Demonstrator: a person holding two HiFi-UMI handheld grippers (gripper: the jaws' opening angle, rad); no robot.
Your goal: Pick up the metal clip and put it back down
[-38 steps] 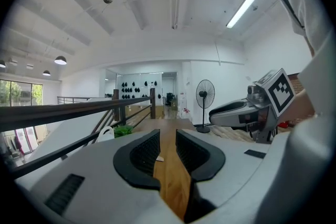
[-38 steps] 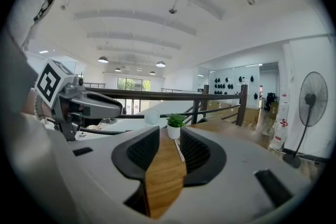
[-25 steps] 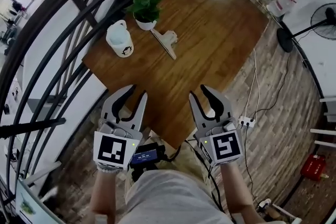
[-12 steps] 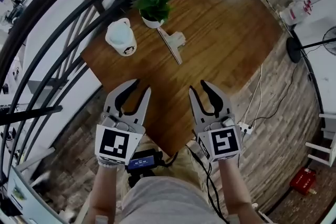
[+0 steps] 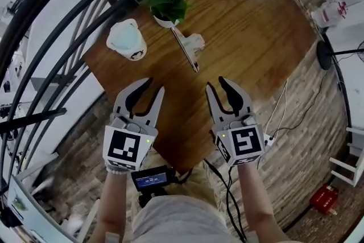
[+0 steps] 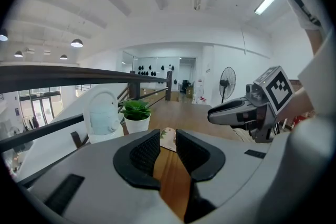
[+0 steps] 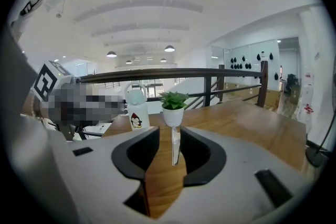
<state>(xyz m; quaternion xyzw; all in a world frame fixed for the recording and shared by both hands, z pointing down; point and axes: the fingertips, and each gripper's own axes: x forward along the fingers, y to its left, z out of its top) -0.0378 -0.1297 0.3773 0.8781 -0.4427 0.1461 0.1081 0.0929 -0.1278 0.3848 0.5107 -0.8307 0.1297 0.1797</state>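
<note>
The metal clip (image 5: 190, 48) lies flat on the wooden table (image 5: 250, 25), just in front of a small potted plant (image 5: 168, 0). My left gripper (image 5: 154, 86) and right gripper (image 5: 216, 83) hover side by side over the table's near corner, well short of the clip. Both are open with nothing between their jaws. In the left gripper view the clip (image 6: 168, 138) shows far off through the gap. The right gripper view has the clip (image 7: 175, 147) standing edge-on past its jaws.
A white penguin mug (image 5: 126, 40) stands left of the plant. A dark curved railing (image 5: 57, 37) runs along the table's left side. Cables and a power strip (image 5: 267, 138) lie on the brick floor at the right, near a fan base (image 5: 325, 55).
Both grippers have come forward and lower, closer over the table's near corner. Their jaws stay as wide as before. The clip has not moved.
</note>
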